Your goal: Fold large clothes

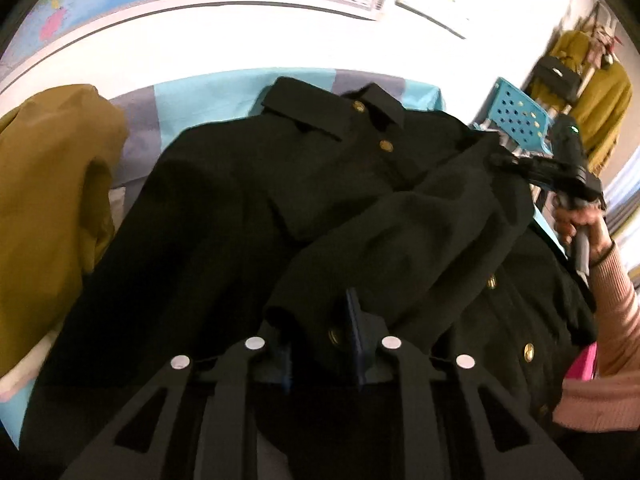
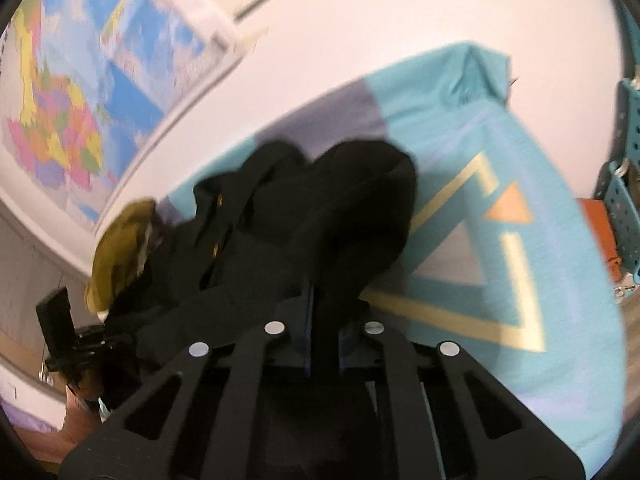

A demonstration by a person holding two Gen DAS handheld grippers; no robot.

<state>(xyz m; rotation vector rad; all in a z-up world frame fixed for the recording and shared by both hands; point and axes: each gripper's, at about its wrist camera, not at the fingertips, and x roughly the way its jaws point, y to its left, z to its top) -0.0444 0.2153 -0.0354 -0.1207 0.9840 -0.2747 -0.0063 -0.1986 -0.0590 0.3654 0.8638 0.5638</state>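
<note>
Black coat (image 1: 248,184) with gold buttons lies spread on the teal and lilac patterned cloth (image 2: 520,240) covering the table, collar toward the far wall, one sleeve folded across its front. Left gripper (image 1: 324,340) sits low over the near part of the coat, jaws nearly together and clamped on a fold of the black fabric by a gold button; blue pads show either side of the pinched cloth. Right gripper (image 2: 324,320) also pinched tight on the coat, a dark bunch of fabric rising from between its jaws and humping up in front of the camera; view is blurred. In the left wrist view the right gripper (image 1: 516,164) appears at the coat's right edge, held by a hand (image 1: 580,224) in a pink ribbed sleeve (image 1: 612,312). In the right wrist view the left gripper (image 2: 80,344) shows small at the lower left, by the coat's far side. Mustard-olive garment (image 1: 48,208) is heaped just beside the coat on its left, touching it. Blue perforated crate (image 1: 516,116) stands past the table's right end, near mustard clothes hanging on a rack (image 1: 600,116). Coloured map (image 2: 64,120) hangs on the white wall behind the table.
</note>
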